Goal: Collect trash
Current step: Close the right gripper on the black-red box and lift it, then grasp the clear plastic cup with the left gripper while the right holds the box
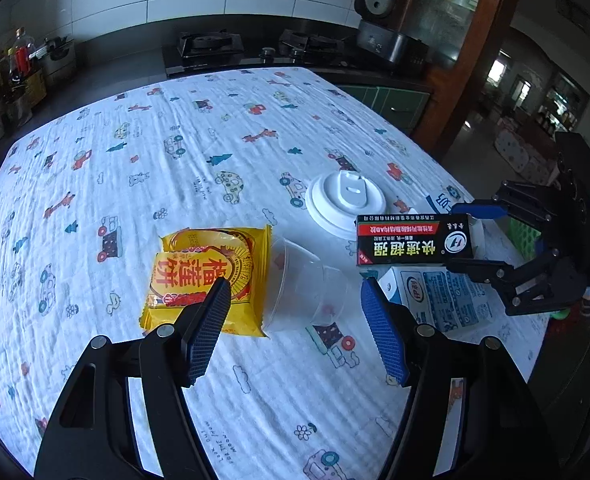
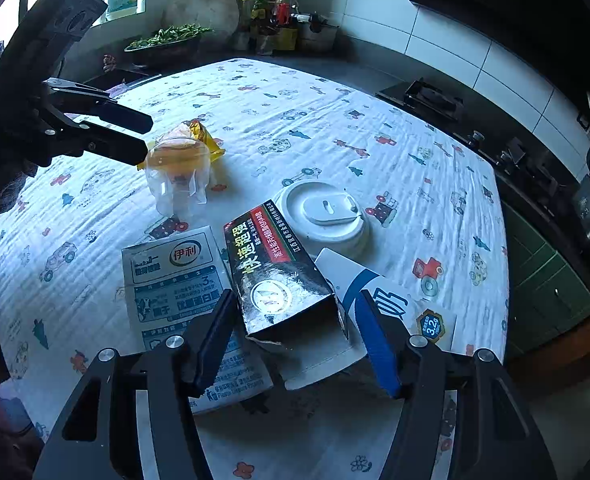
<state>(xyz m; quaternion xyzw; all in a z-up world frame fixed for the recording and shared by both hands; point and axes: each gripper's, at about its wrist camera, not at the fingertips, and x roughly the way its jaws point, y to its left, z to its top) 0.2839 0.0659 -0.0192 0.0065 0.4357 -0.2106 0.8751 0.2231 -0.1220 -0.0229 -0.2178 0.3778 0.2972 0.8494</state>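
Note:
On the patterned cloth [image 1: 175, 140] lie a yellow snack wrapper [image 1: 211, 264] [image 2: 205, 136] and a clear plastic cup [image 1: 307, 284] [image 2: 175, 184] on its side. My left gripper [image 1: 295, 320] [image 2: 147, 138] is open, its fingertips either side of the cup's near end without touching it. My right gripper [image 2: 295, 298] [image 1: 459, 240] is shut on a black box [image 2: 275, 276] [image 1: 411, 240] with an open torn end, held above a flattened milk carton [image 2: 171, 276] [image 1: 443, 300]. A white round lid [image 2: 323, 216] [image 1: 335, 200] lies just beyond the box.
A white carton with blue print [image 2: 379, 300] lies under the box at the table's near corner. A gas stove [image 1: 211, 46] and a rice cooker [image 1: 379, 12] stand on the counter behind. Bottles [image 2: 279, 12] and a bowl of greens [image 2: 167, 38] line the far counter. A green basket [image 1: 523, 236] sits past the table edge.

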